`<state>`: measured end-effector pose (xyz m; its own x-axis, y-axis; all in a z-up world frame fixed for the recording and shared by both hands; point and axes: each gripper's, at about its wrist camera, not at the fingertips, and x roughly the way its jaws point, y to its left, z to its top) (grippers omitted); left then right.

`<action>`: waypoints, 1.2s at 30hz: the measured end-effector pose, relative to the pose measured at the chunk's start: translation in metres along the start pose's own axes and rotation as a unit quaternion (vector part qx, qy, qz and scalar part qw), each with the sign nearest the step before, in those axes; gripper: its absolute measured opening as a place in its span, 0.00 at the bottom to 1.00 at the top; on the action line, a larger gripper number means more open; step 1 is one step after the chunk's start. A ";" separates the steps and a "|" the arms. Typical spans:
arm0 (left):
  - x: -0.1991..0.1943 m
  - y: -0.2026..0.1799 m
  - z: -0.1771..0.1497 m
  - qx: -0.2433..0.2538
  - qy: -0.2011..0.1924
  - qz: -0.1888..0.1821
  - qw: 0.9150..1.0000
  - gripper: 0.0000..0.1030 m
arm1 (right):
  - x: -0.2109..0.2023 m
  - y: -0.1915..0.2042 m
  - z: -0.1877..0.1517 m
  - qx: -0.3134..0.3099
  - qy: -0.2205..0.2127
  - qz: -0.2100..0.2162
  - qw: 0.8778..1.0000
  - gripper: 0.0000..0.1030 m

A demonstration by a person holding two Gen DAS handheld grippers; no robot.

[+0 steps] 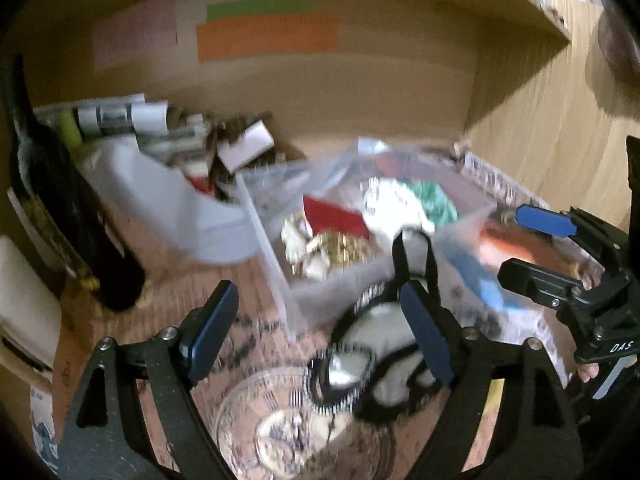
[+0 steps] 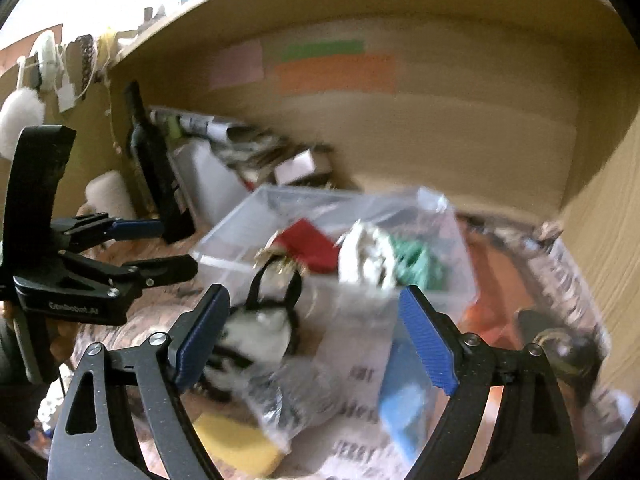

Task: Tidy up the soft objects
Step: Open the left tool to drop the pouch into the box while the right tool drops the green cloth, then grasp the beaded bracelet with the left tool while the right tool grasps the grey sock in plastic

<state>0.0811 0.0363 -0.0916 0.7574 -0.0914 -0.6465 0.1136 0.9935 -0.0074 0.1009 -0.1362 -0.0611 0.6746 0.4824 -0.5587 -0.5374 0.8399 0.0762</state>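
Note:
A black-and-white soft pouch (image 1: pixel 380 336) with black straps lies on the patterned desk, just in front of a clear plastic box (image 1: pixel 280 280). The box holds a red cloth (image 1: pixel 336 216), a white crumpled fabric (image 1: pixel 388 204) and a green fabric (image 1: pixel 436 200). My left gripper (image 1: pixel 320 332) stands open above the pouch, which sits by its right finger with no pad pressing on it. My right gripper (image 2: pixel 316 340) is open too, the pouch (image 2: pixel 260 328) beside its left finger. Each gripper shows in the other's view: right gripper (image 1: pixel 510 244), left gripper (image 2: pixel 180 246), both open and empty.
A dark bottle (image 1: pixel 60 216) and a white plastic container (image 1: pixel 168 200) stand at the left. A glass bowl (image 1: pixel 300 420) is under the left gripper. A yellow sponge (image 2: pixel 240 444), a blue object (image 2: pixel 404 412) and a clear bag (image 2: pixel 360 352) lie near the right gripper. A wooden shelf wall (image 2: pixel 440 128) closes the back.

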 end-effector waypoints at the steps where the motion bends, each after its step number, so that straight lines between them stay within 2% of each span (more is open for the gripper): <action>1: 0.002 0.000 -0.005 0.001 0.006 0.000 1.000 0.81 | 0.002 0.002 -0.004 0.002 0.006 0.003 1.000 0.83; 10: 0.034 0.002 -0.043 -0.018 0.076 -0.012 0.997 0.82 | 0.028 -0.001 -0.040 0.033 0.078 0.015 0.996 0.83; 13: 0.045 0.009 -0.046 -0.038 0.090 -0.017 0.995 0.82 | 0.030 -0.007 -0.046 0.043 0.085 0.015 0.995 0.83; 16: 0.054 0.017 -0.051 -0.067 0.100 -0.037 0.992 0.82 | 0.028 -0.014 -0.049 0.054 0.088 0.014 0.995 0.82; 19: 0.056 0.021 -0.052 -0.077 0.096 -0.046 0.991 0.81 | 0.028 -0.018 -0.051 0.055 0.093 0.010 0.994 0.82; 21: 0.055 0.020 -0.053 -0.074 0.093 -0.048 0.992 0.79 | 0.028 -0.020 -0.054 0.056 0.095 0.010 0.994 0.76; 23: 0.055 0.018 -0.053 -0.069 0.093 -0.049 0.992 0.74 | 0.030 -0.022 -0.055 0.058 0.101 0.016 0.993 0.64; 26: 0.055 0.016 -0.053 -0.067 0.094 -0.064 0.991 0.65 | 0.031 -0.021 -0.056 0.058 0.100 0.017 0.993 0.56; 30: 0.054 0.013 -0.051 -0.066 0.094 -0.065 0.991 0.52 | 0.028 -0.021 -0.057 0.053 0.093 0.014 0.994 0.49; 36: 0.045 0.005 -0.048 -0.050 0.078 -0.050 0.994 0.44 | 0.023 -0.022 -0.056 0.051 0.079 0.010 0.996 0.39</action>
<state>0.0853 0.0403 -0.1572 0.6356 -0.1860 -0.7493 0.1125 0.9825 -0.1485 0.0993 -0.1575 -0.1220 0.5722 0.4601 -0.6789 -0.4902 0.8556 0.1667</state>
